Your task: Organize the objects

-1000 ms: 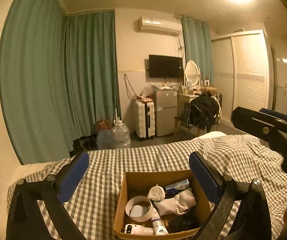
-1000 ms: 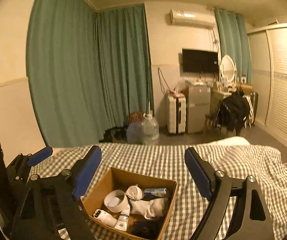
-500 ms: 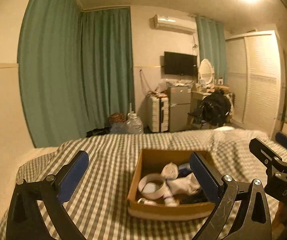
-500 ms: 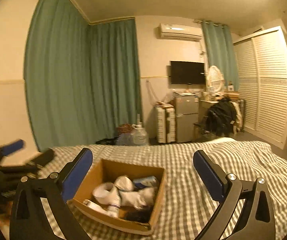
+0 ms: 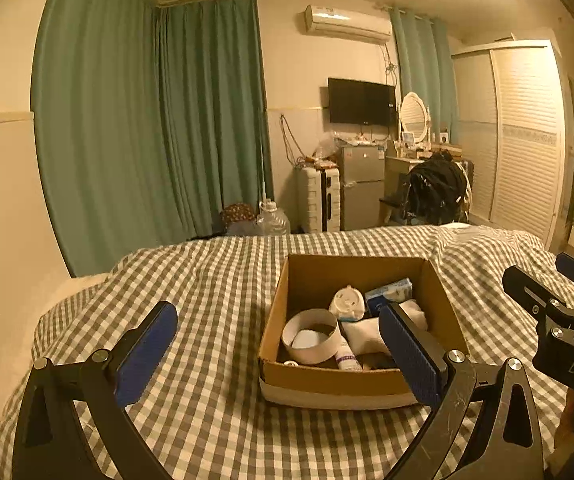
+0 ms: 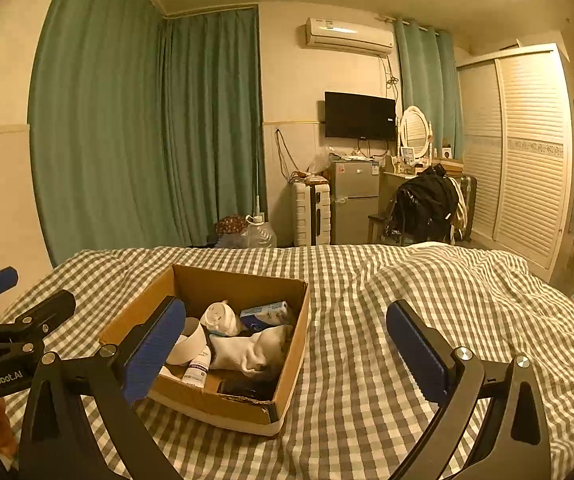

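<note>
An open cardboard box [image 5: 311,384] [image 6: 295,344] sits on a checked bedspread [image 5: 215,280] [image 6: 427,292]. In it lie a white tape roll [image 5: 313,338], a white sock [image 6: 247,352], a small white cup-like item [image 5: 347,302], a blue packet [image 6: 265,312] and a small white bottle [image 6: 198,368]. My left gripper [image 5: 277,354] is open and empty, hovering just in front of the box. My right gripper [image 6: 285,346] is open and empty, over the box's right side. Each gripper also shows at the edge of the other's view, left [image 6: 7,328] and right [image 5: 559,312].
Beyond the bed's far edge stand green curtains [image 5: 147,120], a water jug [image 5: 273,220], a white suitcase [image 5: 319,200], a small fridge [image 5: 361,184], a chair with dark clothes [image 5: 433,192] and a louvred wardrobe [image 5: 523,140].
Both grippers have drawn back and apart, away from the box. The box now sits farther off in both views. Both stay open and empty.
</note>
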`<state>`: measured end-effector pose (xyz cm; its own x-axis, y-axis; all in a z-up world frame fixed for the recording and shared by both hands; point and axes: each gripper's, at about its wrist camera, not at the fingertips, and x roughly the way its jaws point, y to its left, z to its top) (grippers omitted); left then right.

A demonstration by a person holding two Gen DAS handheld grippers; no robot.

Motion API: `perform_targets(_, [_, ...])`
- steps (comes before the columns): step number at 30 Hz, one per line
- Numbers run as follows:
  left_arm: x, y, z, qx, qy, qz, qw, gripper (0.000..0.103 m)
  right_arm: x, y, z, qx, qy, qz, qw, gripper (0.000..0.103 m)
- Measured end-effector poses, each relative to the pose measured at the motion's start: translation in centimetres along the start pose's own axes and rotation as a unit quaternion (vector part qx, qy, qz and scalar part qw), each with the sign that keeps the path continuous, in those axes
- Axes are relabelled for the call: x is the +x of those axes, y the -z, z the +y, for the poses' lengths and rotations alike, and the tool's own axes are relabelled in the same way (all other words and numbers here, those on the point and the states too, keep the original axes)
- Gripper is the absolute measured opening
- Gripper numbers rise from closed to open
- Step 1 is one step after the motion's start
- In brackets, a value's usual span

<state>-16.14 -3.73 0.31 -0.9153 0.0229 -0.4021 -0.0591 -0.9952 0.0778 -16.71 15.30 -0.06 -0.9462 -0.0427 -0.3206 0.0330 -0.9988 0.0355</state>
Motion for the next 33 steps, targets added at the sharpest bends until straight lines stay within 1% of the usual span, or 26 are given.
perform_targets(4, [0.5,0.0,0.3,-0.007,0.005,0.011,0.9999,0.103,-0.1,0.0,0.2,-0.005,0.0,0.004,1.0,0.101])
perform_targets(13, [0.5,0.1,0.4,-0.007,0.005,0.016,0.9998,0.103,0.3,0.3,0.4,-0.007,-0.003,0.017,1.0,0.101])
perform_targets(24, [0.8,0.2,0.4,-0.012,0.005,0.027,0.9996,0.103,0.5,0.5,0.8,-0.013,-0.003,0.021,1.0,0.101])
perform_targets(33, [0.3,0.2,0.2,-0.012,0.002,0.016,0.9998,0.103,0.7,0.7,1.1,-0.017,-0.003,0.026,1.0,0.101])
